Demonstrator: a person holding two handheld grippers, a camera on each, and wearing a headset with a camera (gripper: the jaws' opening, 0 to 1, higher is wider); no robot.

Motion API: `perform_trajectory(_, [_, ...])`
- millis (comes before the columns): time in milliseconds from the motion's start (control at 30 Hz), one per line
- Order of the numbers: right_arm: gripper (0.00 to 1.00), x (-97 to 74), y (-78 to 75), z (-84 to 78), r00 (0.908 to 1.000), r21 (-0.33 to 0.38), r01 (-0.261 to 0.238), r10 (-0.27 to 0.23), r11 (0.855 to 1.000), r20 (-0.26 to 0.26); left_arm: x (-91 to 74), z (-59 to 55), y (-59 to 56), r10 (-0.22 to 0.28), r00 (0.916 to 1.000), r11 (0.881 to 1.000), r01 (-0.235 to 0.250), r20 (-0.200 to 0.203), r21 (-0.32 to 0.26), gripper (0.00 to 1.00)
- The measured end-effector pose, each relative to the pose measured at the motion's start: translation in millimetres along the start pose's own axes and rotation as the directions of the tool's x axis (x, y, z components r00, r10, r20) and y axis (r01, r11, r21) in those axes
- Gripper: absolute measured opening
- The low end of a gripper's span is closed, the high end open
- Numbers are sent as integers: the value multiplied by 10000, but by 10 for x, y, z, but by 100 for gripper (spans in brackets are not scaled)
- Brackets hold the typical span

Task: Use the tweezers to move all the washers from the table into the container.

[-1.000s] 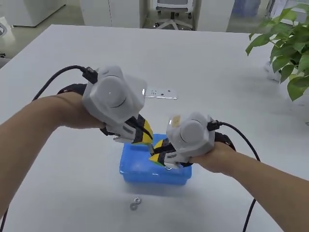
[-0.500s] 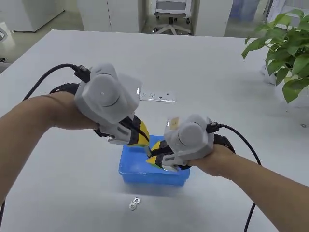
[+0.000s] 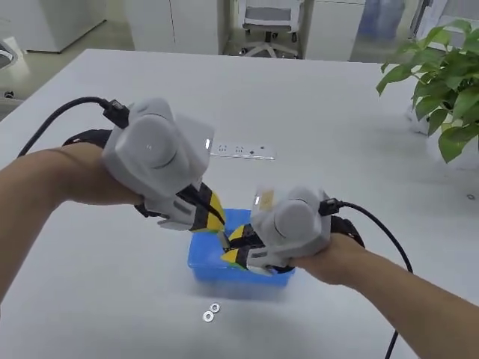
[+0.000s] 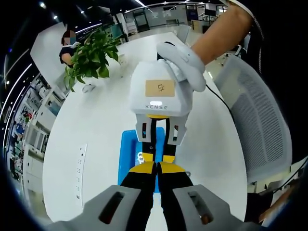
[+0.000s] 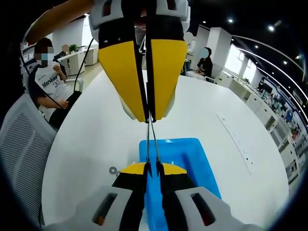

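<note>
A blue container (image 3: 203, 268) sits on the white table, and two small washers (image 3: 212, 312) lie just in front of it. My left gripper (image 3: 218, 224) and right gripper (image 3: 227, 247) meet tip to tip above the container. In the right gripper view, thin metal tweezers (image 5: 151, 142) run from between the left gripper's shut yellow jaws down into my right gripper (image 5: 153, 168), which is also shut on them. The washers (image 5: 114, 170) lie left of the container (image 5: 187, 159). In the left gripper view, my left gripper (image 4: 157, 168) is shut and faces the right one over the container (image 4: 127, 154).
A white power strip (image 3: 241, 152) lies flat on the table behind the grippers. A potted plant (image 3: 441, 82) stands at the right edge. An office chair (image 3: 268, 19) is beyond the far side. Black cables trail from both grippers.
The head camera has shifted. Both grippers stay tip to tip over the container, and the left one has drifted slightly to the left.
</note>
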State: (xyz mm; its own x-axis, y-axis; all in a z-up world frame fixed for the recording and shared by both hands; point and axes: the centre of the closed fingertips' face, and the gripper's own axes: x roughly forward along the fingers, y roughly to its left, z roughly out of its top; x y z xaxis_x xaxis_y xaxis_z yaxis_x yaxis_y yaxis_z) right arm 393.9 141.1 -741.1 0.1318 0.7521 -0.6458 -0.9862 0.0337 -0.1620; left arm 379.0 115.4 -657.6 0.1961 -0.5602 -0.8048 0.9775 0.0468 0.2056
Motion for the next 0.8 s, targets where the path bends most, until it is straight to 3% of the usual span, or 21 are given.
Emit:
perform_trajectory(400, [12,47,263,23,9993,-57,-376,377,9993,79,-39,-104,-265,-149,9997,9997,145,-195,-215,5])
perform_trajectory(800, [12,145,467,54,9971,-107,-753,755,9971,121,-23,-129,-399,-300,9993,9989,291,-231,-360,5])
